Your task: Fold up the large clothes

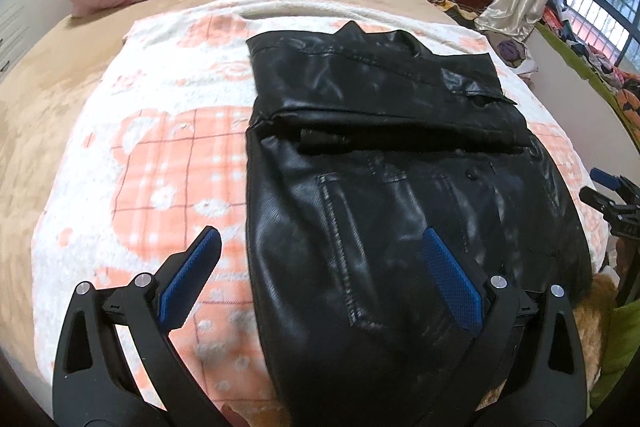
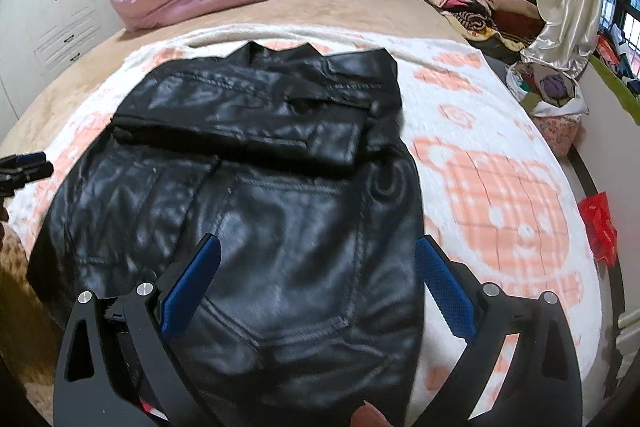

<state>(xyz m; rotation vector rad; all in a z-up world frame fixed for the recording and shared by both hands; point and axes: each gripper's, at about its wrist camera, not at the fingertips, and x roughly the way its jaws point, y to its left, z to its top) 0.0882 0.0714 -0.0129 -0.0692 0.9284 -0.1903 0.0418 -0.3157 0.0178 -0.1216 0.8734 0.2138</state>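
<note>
Both tongs (image 1: 320,283) (image 2: 318,283) gape apart over a glossy, seemingly leather jacket (image 1: 380,167) on fuzzy blanket (image 1: 160,167).

Both grippers, left (image 1: 320,287) & right (image 2: 318,287) — black plastic arms w/ slot cut-outs, silver screws, blue textured pads on fingers (image 1: 192,279).

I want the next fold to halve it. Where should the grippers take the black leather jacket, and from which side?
Probably the near hem of the black leather jacket, one corner each. It lies flat, sleeves folded across, collar far. The left gripper and right gripper hover open over that end, so come in low from the near bed edge and lift toward the collar.
</note>
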